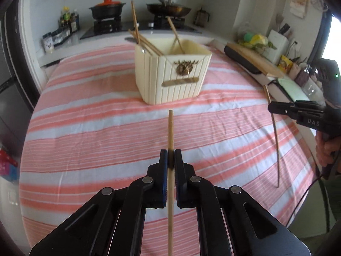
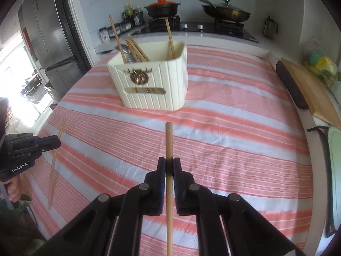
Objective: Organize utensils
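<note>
A cream ribbed utensil box [image 1: 172, 74] stands on the striped tablecloth, holding several chopsticks [image 1: 145, 41] and a metal spoon; it also shows in the right wrist view [image 2: 153, 85]. My left gripper [image 1: 171, 155] is shut on a wooden chopstick [image 1: 170, 128] that points toward the box, well short of it. My right gripper [image 2: 169, 163] is shut on another wooden chopstick [image 2: 169, 140], also aimed at the box. Each gripper shows in the other's view: the right one [image 1: 271, 107] with its chopstick [image 1: 275, 136], the left one [image 2: 56, 143] with its chopstick [image 2: 55, 160].
A pink and white striped cloth [image 1: 96, 128] covers the table. A wooden cutting board [image 2: 309, 91] and a dark pad lie along the right edge. Behind are a stove with a black pot [image 2: 162, 8] and a pan [image 2: 226, 12], spice jars, and a fridge [image 2: 49, 42] at left.
</note>
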`<state>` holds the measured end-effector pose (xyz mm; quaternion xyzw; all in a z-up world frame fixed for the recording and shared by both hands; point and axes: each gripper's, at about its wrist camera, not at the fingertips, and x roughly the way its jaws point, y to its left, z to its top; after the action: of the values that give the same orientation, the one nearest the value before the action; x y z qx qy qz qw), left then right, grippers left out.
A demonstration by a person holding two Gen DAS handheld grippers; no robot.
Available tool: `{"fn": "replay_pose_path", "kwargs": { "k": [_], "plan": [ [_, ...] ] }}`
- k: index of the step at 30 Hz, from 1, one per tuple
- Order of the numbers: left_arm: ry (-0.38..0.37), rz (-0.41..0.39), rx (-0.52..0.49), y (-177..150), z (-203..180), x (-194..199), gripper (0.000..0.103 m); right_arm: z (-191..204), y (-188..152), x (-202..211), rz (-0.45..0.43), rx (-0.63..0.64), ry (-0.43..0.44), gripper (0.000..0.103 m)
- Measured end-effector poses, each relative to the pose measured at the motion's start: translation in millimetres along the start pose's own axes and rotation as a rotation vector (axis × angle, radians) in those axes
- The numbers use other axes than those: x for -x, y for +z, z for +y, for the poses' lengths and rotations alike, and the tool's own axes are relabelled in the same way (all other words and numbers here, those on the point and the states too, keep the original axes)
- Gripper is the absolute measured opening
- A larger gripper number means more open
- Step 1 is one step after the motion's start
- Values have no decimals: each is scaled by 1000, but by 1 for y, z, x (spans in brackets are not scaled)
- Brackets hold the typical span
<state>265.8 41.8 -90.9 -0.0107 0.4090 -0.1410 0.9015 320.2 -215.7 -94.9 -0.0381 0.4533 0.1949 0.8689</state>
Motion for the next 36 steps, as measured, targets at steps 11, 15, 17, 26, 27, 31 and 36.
{"fn": "replay_pose_path", "kwargs": {
  "k": [11,15,17,26,27,31,36],
  "plan": [
    [-81,-230,15,16,-15,78,4,35,-1,101,-262,54,1,7],
    [-98,-270,28,27,-15,88,4,41,5,114,-330,69,-20,7],
    [-107,-285,33,36,-14,92,4,41,13,120,-352,72,-23,7],
    [-84,-425,19,110,-6,114,4,35,84,133,-458,114,-71,7],
    [-76,-441,20,122,-6,113,4,35,95,134,-478,116,-74,7],
    [-38,-493,30,163,2,102,4,34,137,132,-545,113,-61,7],
    [5,-472,43,202,11,59,4,37,177,101,-573,155,-60,7]
  ]
}}
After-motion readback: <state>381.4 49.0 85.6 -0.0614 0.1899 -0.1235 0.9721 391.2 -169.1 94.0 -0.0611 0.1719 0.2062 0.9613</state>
